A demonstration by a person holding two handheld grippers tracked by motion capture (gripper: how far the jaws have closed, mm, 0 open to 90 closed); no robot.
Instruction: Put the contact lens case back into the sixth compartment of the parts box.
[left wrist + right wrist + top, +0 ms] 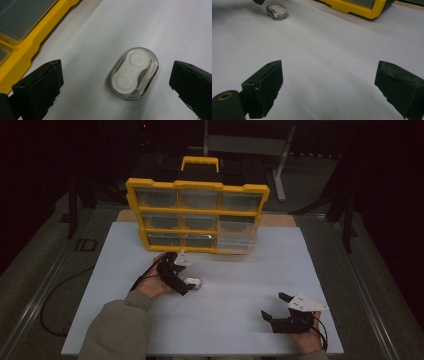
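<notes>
The small clear case (pixel 135 73) lies on the worktop (pixel 240 285) just before the yellow organizer (pixel 197 215), between the left hand-held gripper's (pixel 116 82) wide-open jaws, long axis diagonal; the right hand-held gripper (pixel 328 87), open and empty, sits well apart.

In the high view the left gripper (pixel 186 281) is covering part of the case (pixel 193 282), which is showing too small there to make out. The organizer (pixel 197 215) is blurring at its lower right drawer, and what its drawers are holding is staying too dim to tell. In the left gripper view the organizer (pixel 22 32) is running off the top and left edges; in the right gripper view it (pixel 359 6) is being cut by the top edge.
</notes>
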